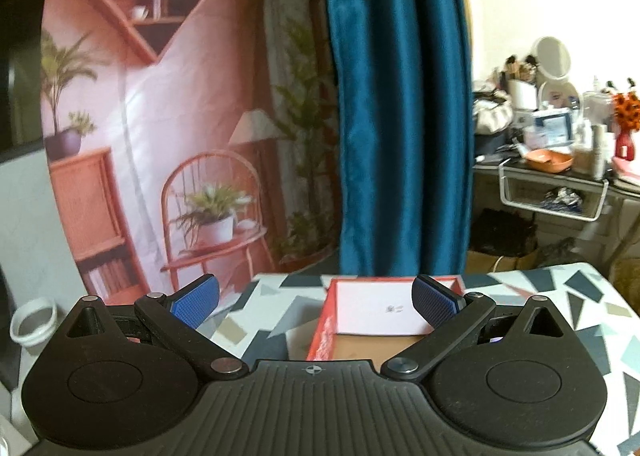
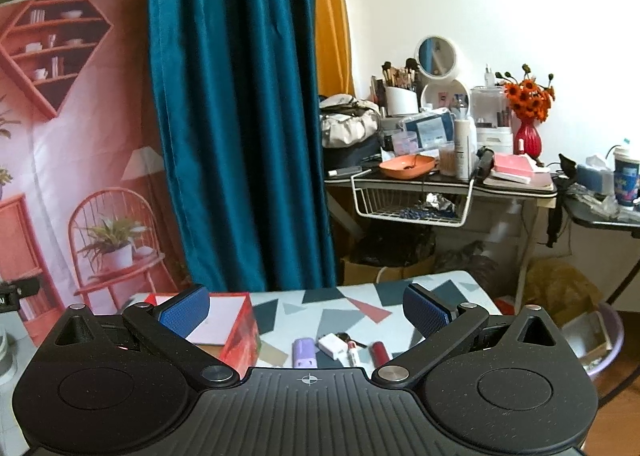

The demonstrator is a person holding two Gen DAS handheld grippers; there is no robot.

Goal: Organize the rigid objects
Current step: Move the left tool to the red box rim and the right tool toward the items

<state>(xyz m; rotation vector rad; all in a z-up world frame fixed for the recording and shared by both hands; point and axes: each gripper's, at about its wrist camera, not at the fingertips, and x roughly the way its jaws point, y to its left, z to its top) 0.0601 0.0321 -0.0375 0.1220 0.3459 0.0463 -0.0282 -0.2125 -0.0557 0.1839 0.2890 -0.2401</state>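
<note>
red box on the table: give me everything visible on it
The red box is an open-topped rectangular carton, apparently cardboard, with glossy red printed outer walls and a plain brown inner floor. A white card or sheet leans against its far inner wall. It sits upright on the patterned table, left of the small items. Neither gripper touches it; both are open, and the lower part is hidden behind them.

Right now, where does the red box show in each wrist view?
Left wrist: red box lower centre, between the open tongs, white sheet inside.
Right wrist: red box lower left, partly behind the left finger.
Shared landmark: blue curtain behind the patterned table.
</note>
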